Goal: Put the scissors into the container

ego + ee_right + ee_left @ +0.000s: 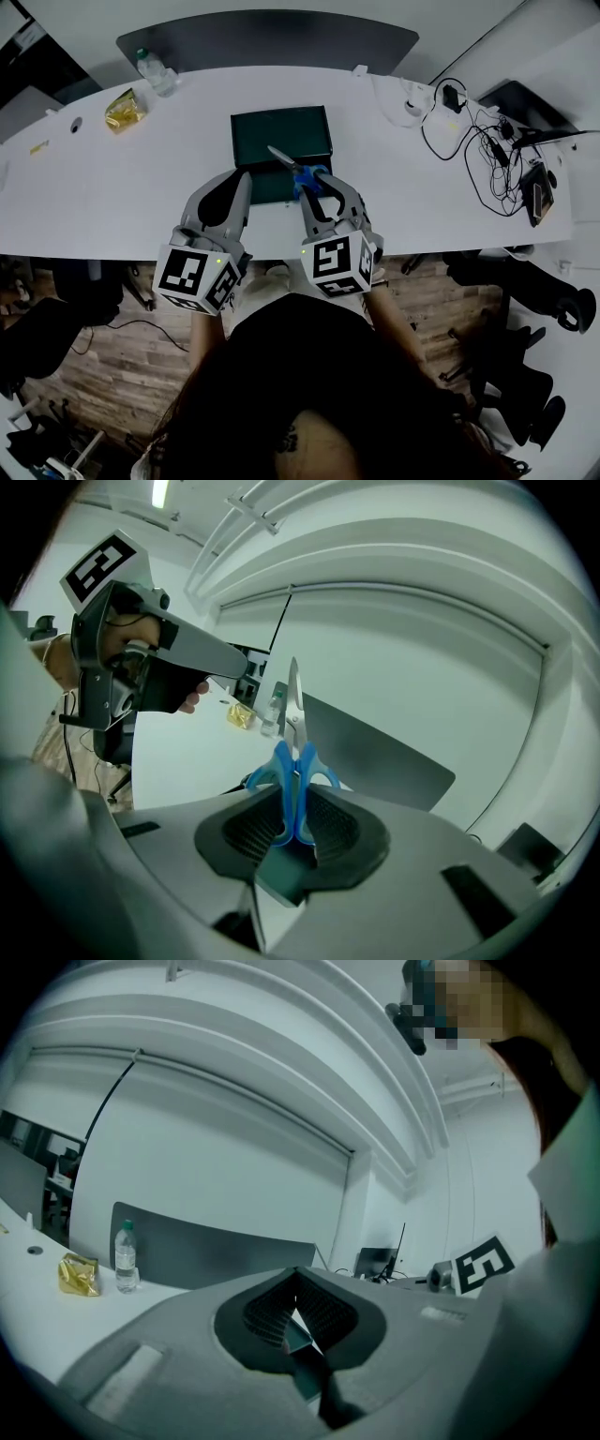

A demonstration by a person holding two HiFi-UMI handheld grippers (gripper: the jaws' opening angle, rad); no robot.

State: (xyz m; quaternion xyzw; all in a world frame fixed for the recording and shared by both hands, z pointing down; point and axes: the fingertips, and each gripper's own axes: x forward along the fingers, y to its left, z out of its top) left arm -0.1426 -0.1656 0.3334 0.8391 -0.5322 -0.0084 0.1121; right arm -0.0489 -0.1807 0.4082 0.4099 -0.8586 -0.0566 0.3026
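A dark green open container (281, 134) lies on the white table (112, 187), straight ahead of me. My right gripper (316, 190) is shut on the blue handles of a pair of scissors (302, 174). They hang over the container's near right part, with the metal blades pointing away and to the left. In the right gripper view the scissors (293, 780) stand upright between the pads of that gripper (293, 822). My left gripper (240, 183) hovers at the container's near left edge. Its jaws (295, 1312) meet with nothing between them.
A water bottle (155, 73) and a yellow snack packet (124, 110) lie at the table's far left. Cables and small devices (478, 141) crowd the right end. A dark chair back (267, 37) stands behind the table. The near table edge runs just under both grippers.
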